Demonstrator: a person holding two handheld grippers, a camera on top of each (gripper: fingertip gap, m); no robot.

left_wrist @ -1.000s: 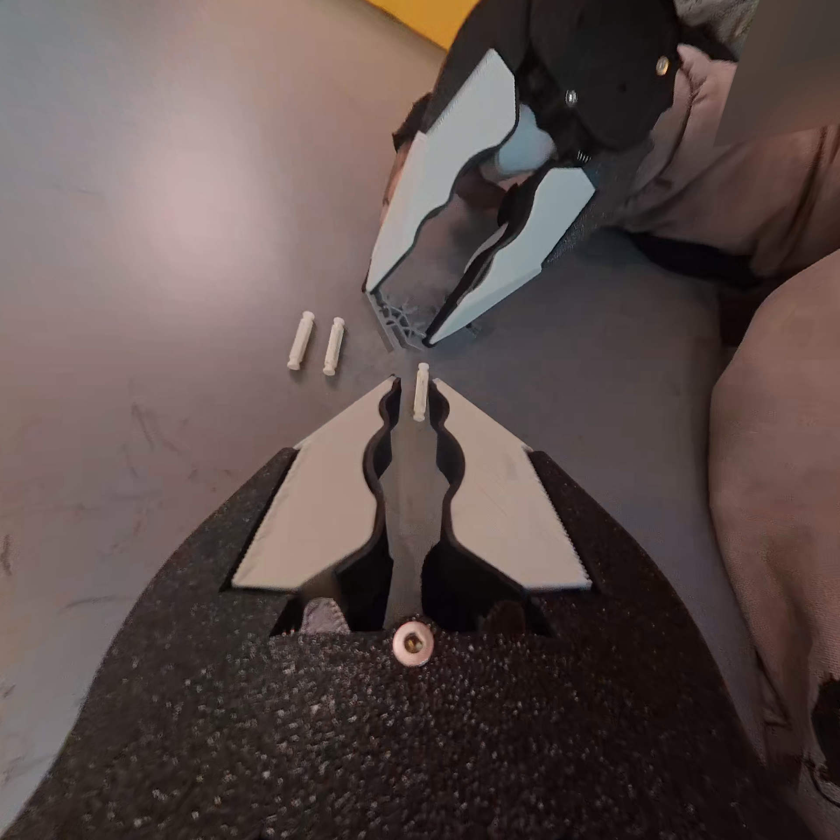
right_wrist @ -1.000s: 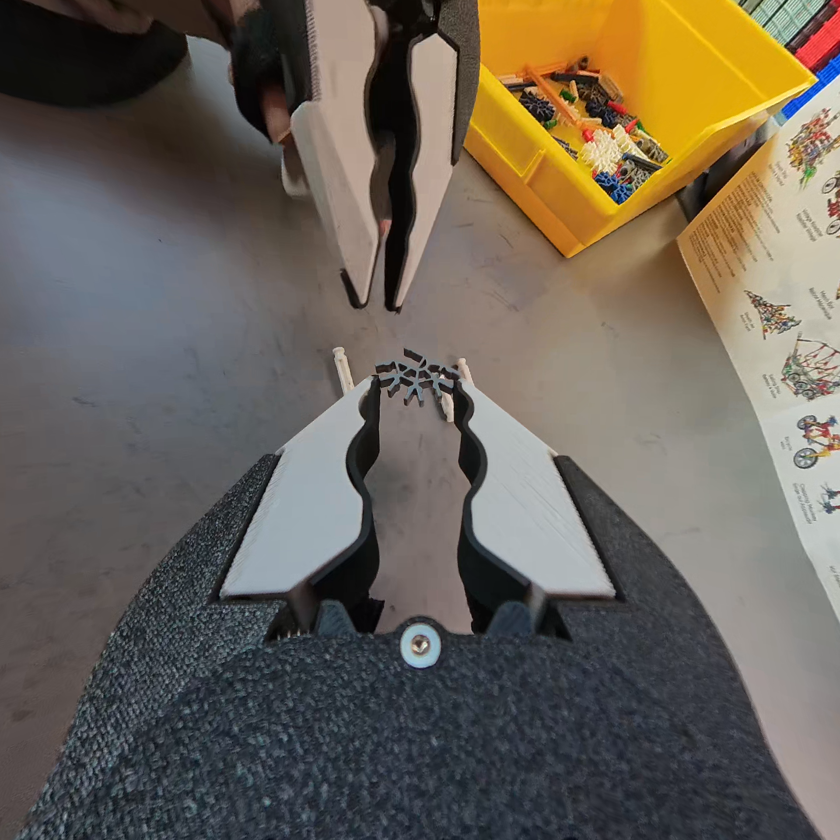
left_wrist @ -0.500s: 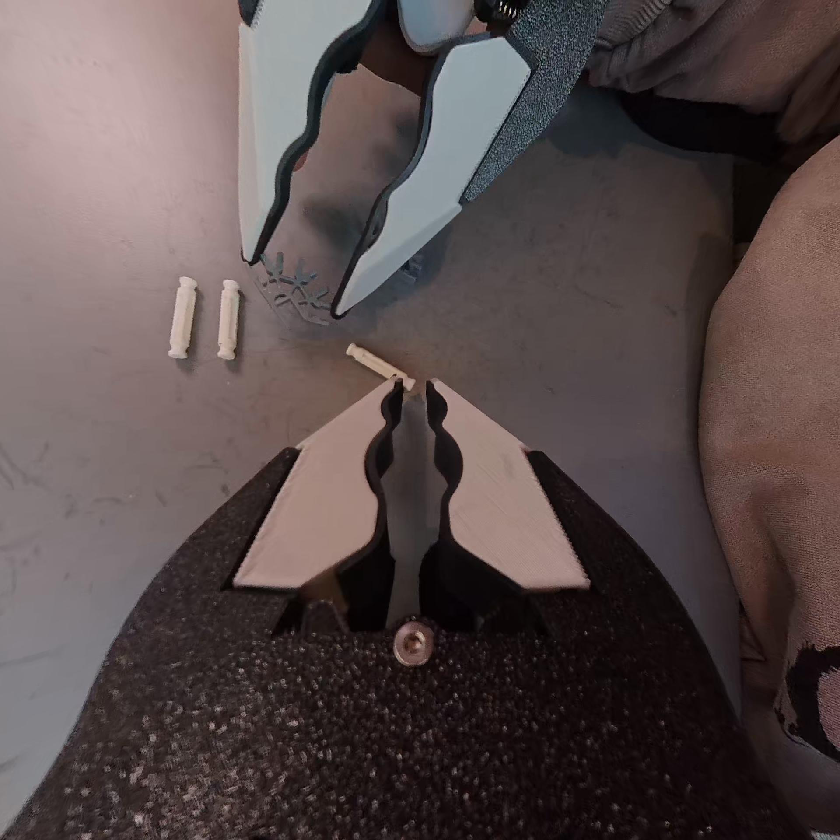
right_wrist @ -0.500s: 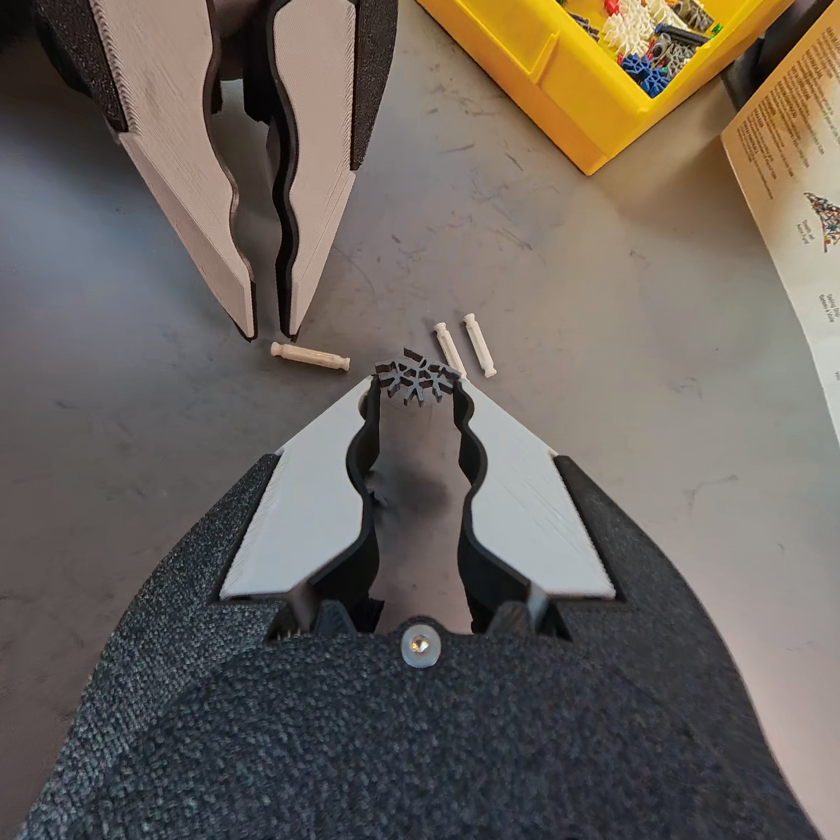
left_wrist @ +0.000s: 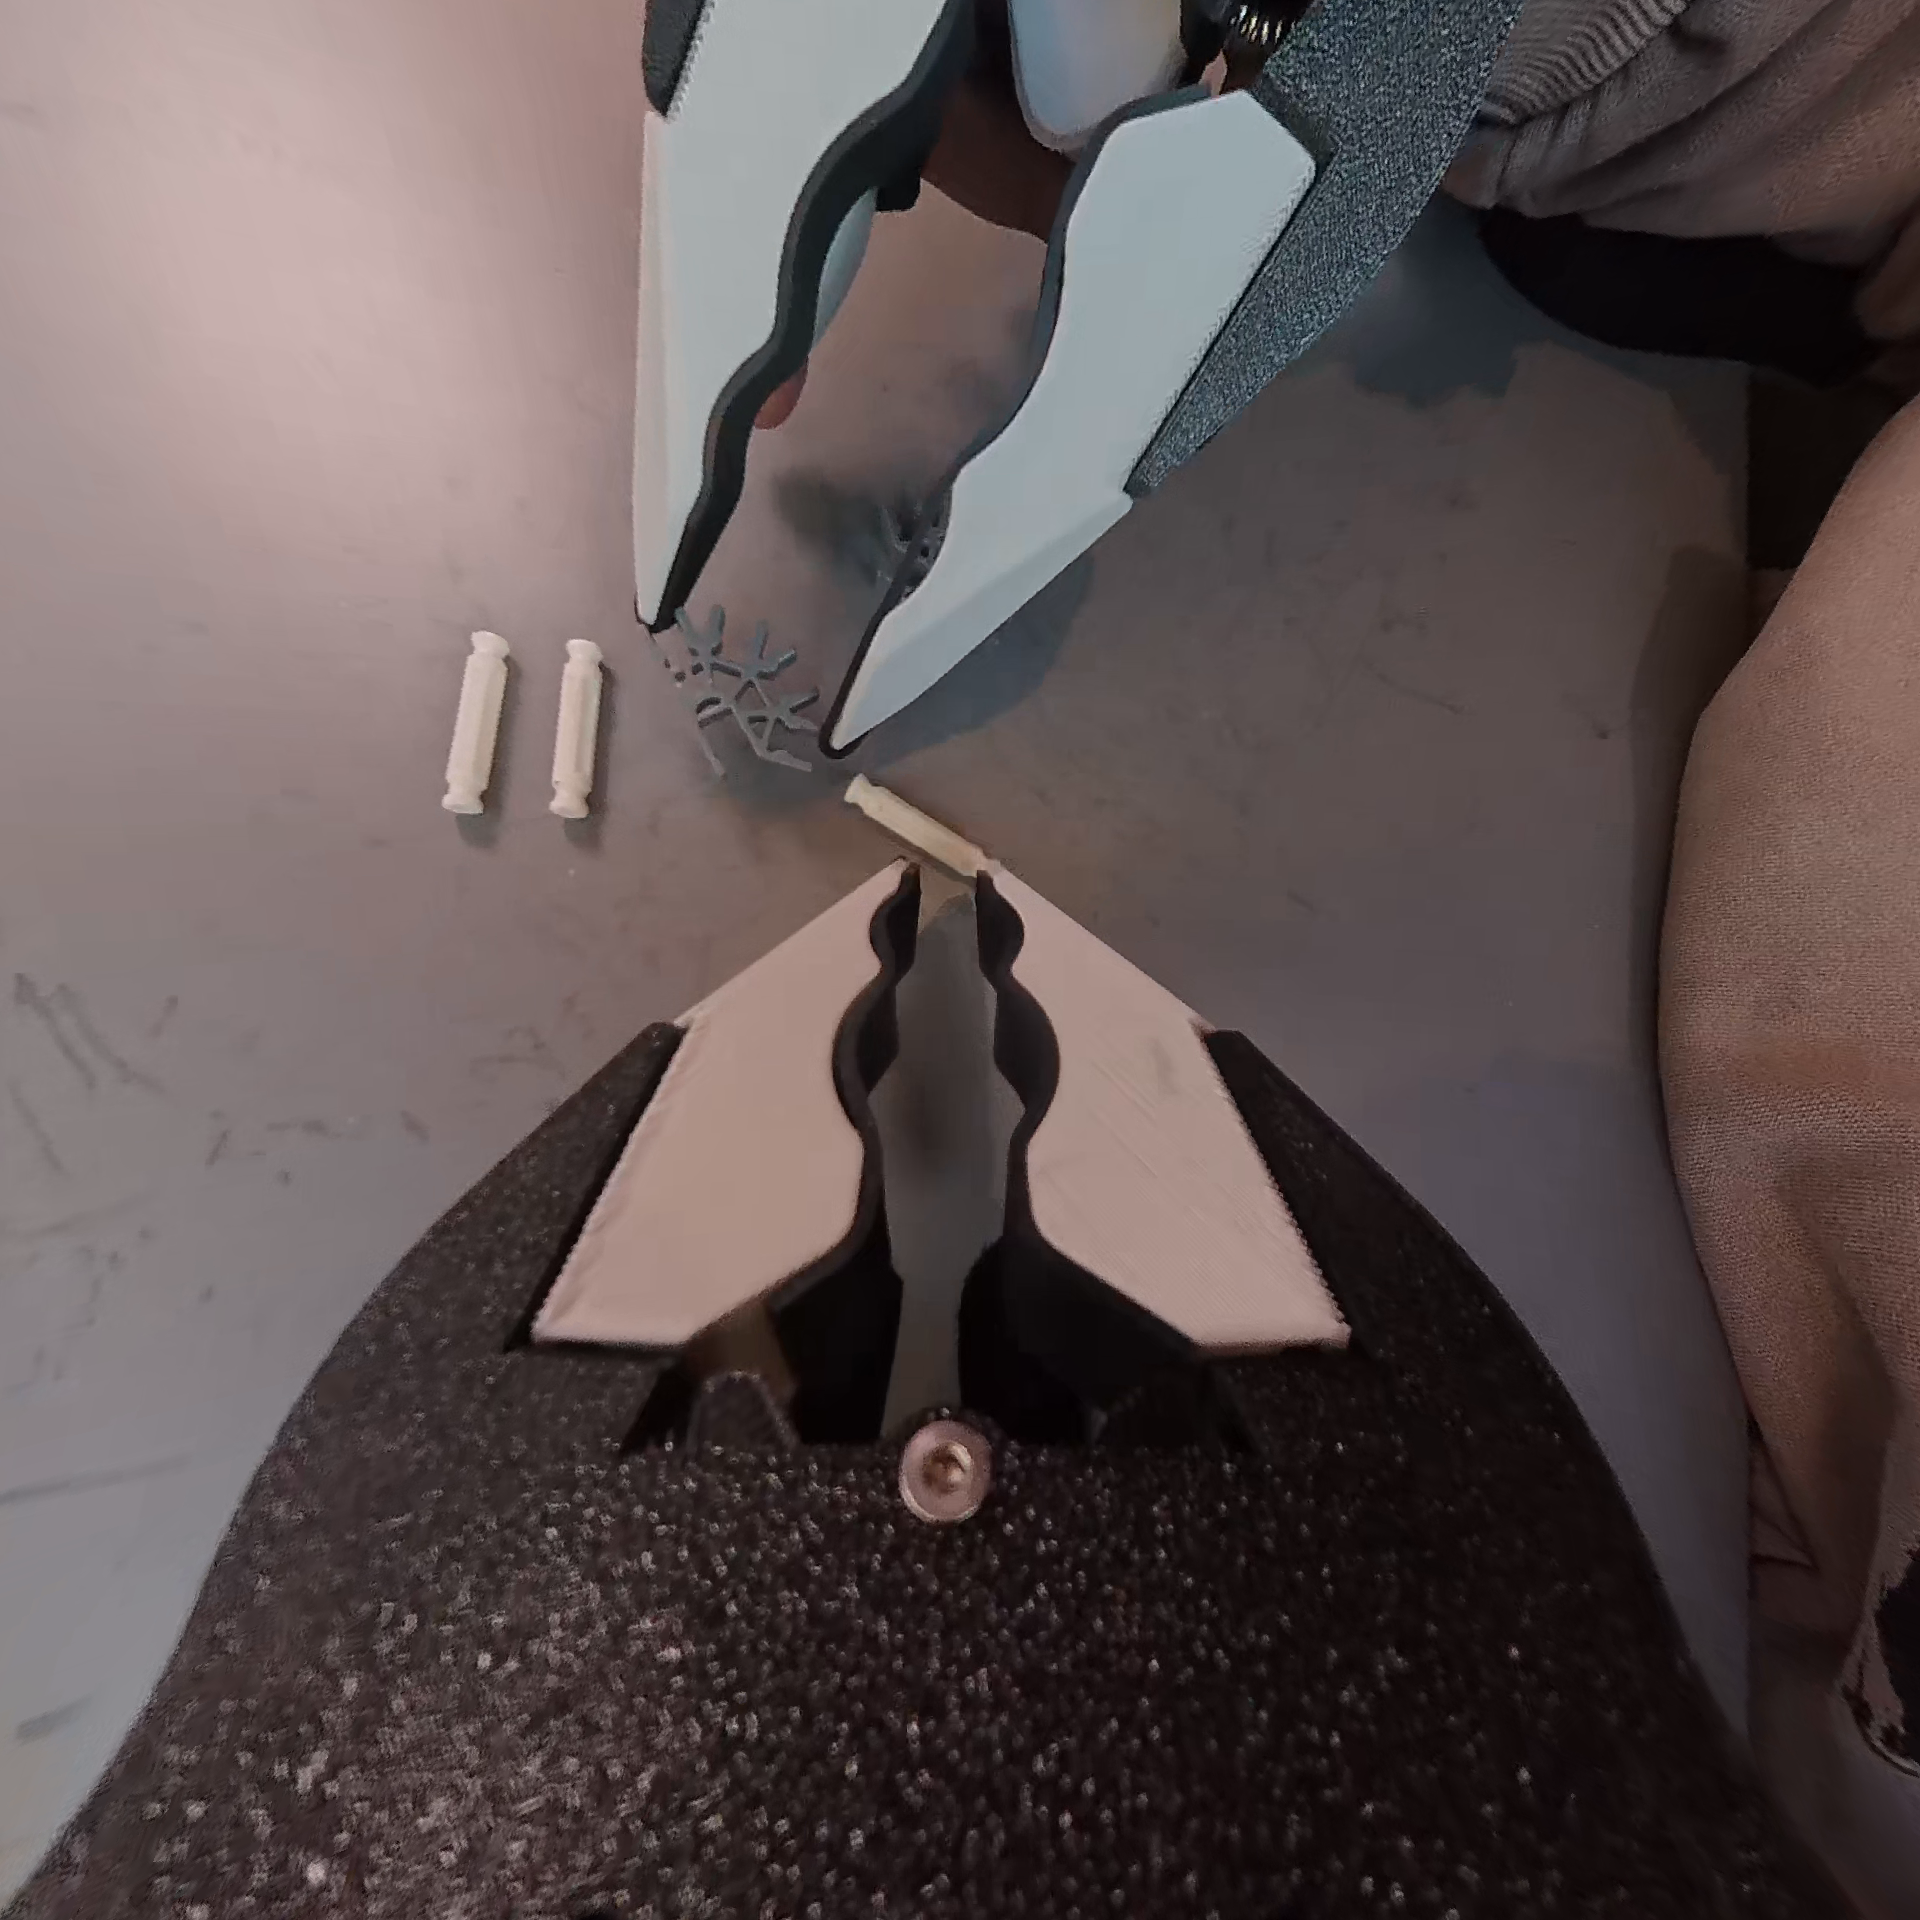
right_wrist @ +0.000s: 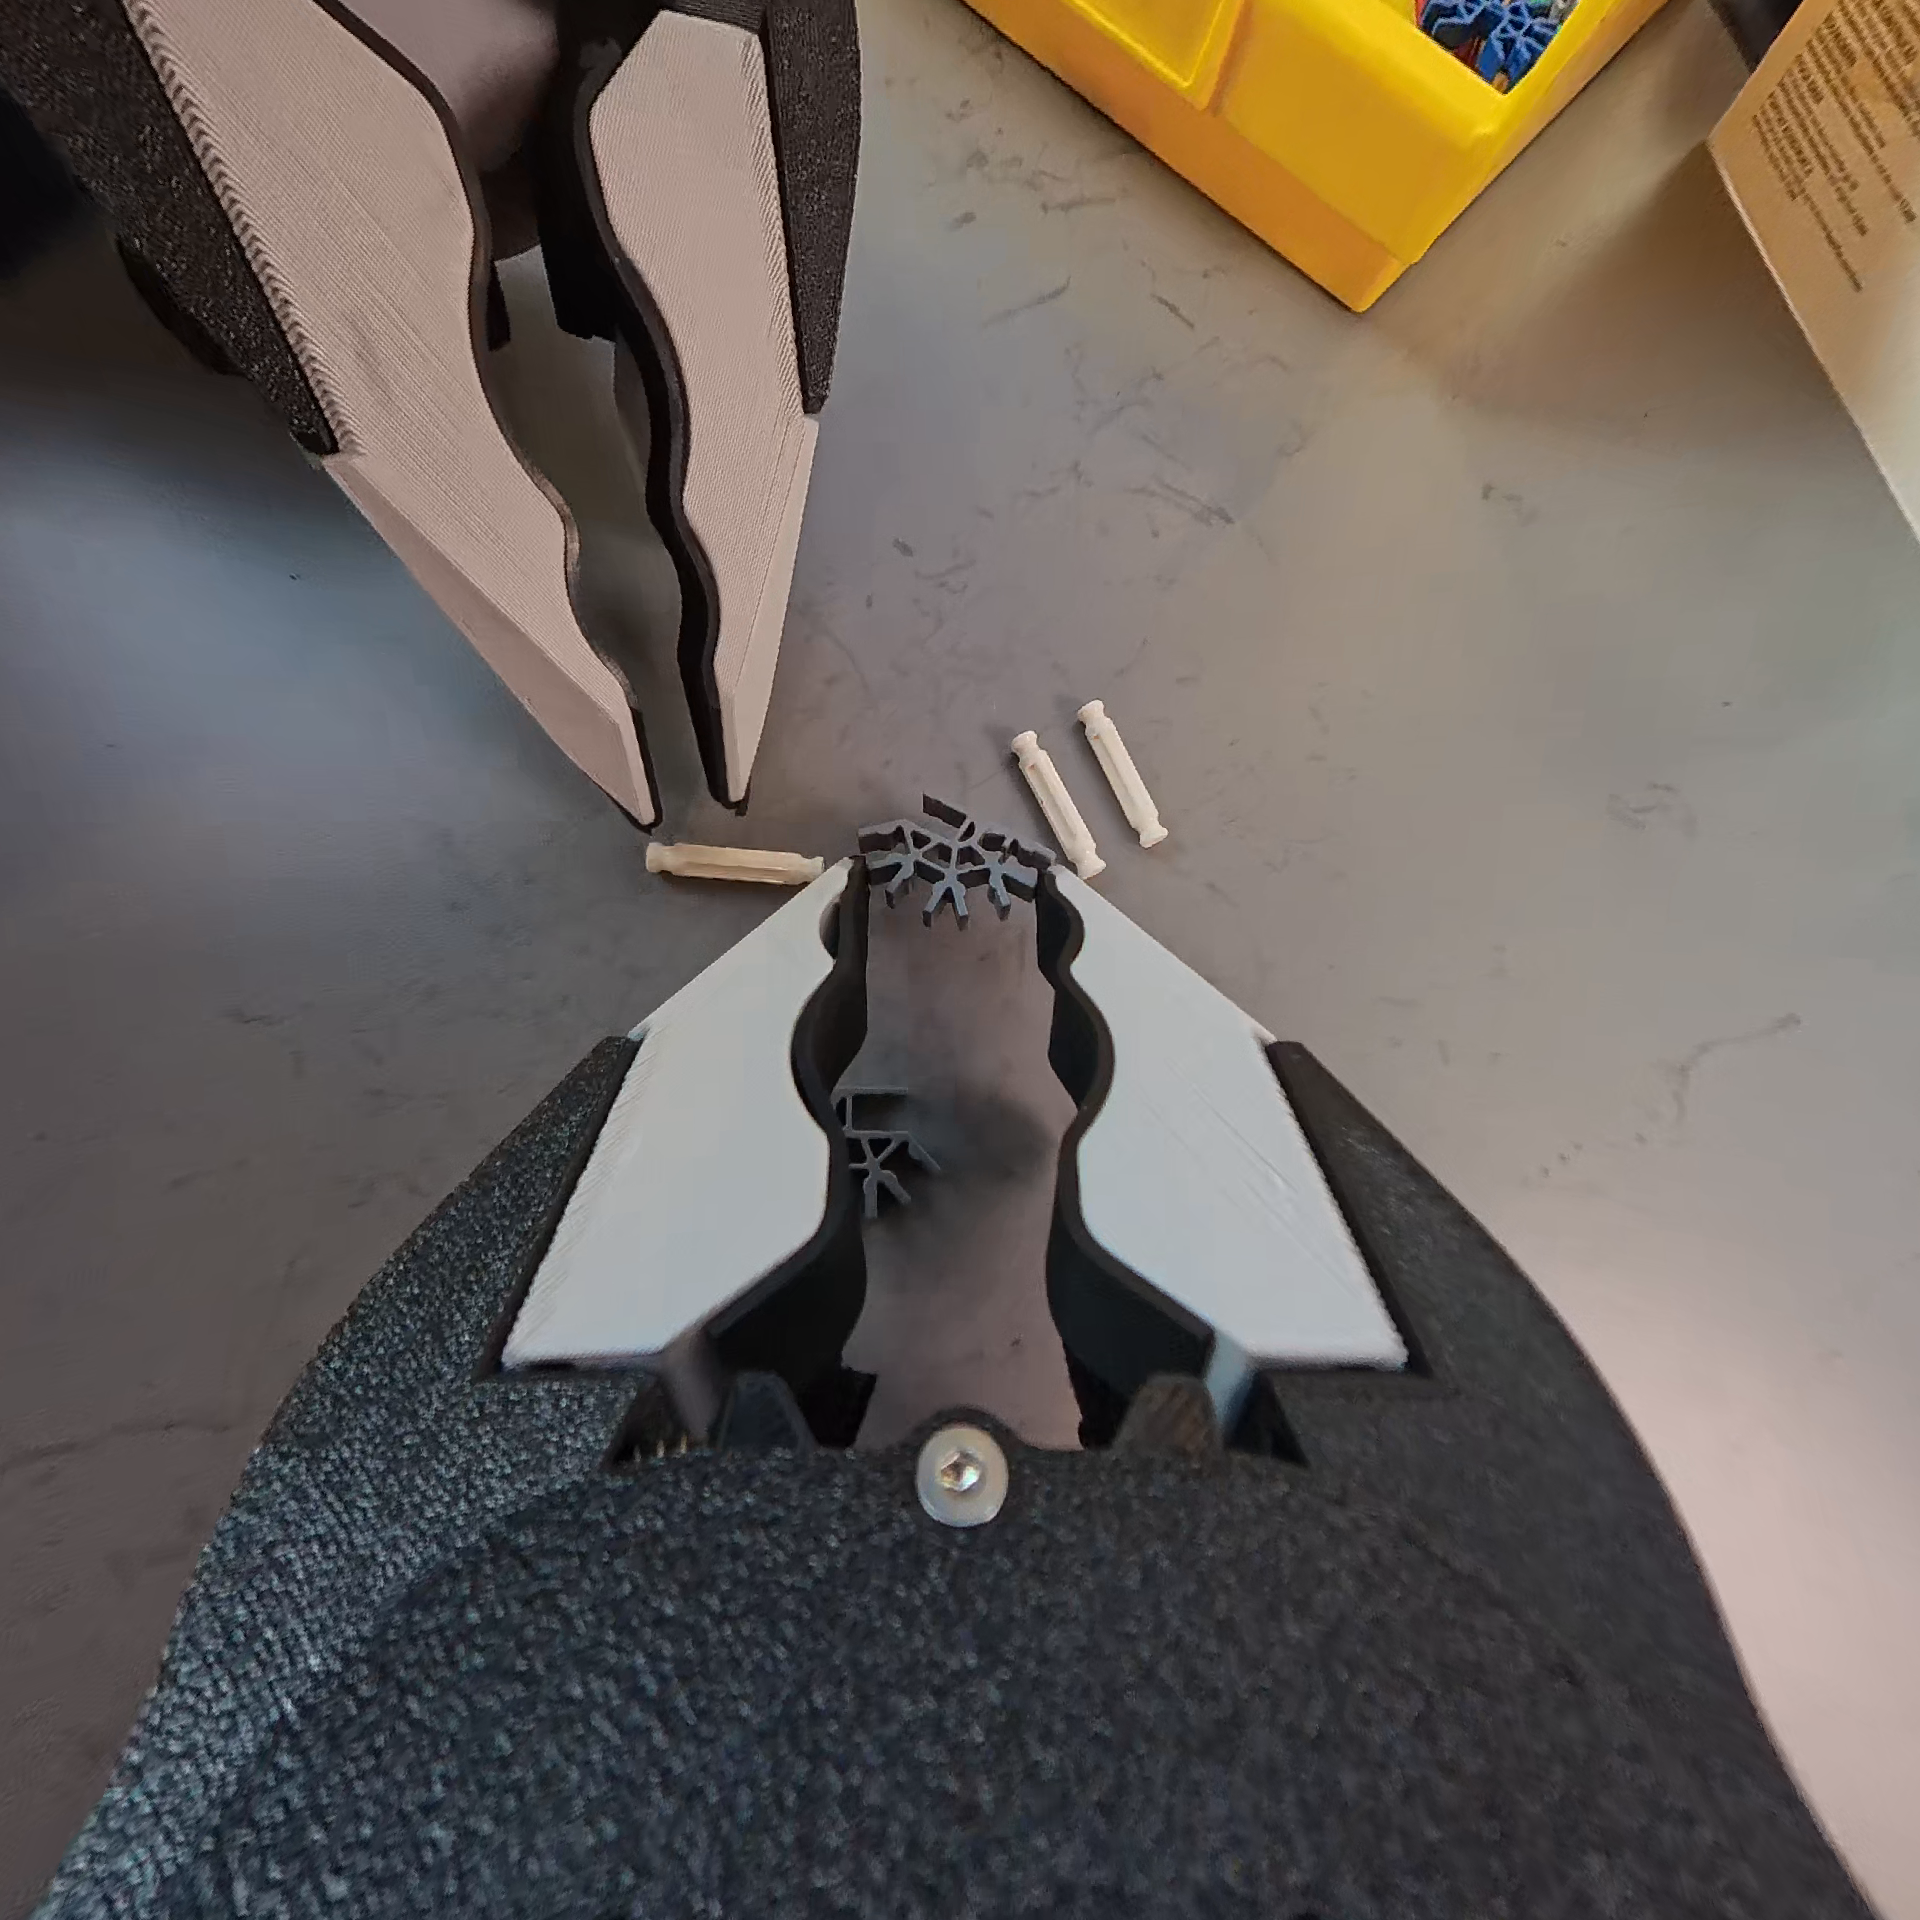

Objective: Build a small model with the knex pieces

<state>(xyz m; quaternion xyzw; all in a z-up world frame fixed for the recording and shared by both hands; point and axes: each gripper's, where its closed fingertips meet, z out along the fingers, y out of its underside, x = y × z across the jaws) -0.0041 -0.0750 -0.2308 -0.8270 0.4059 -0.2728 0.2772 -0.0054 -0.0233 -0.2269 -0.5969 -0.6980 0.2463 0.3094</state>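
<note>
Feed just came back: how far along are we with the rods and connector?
Done: nothing looks joined yet. In hand: right gripper clamps the grey connector; left gripper tips sit at one white rod, grip unclear. Left: two loose rods, second connector.

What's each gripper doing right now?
Left gripper: nearly shut, tips at one end of a white rod; cannot tell if gripped.
Right gripper: closed on a grey connector.
</note>
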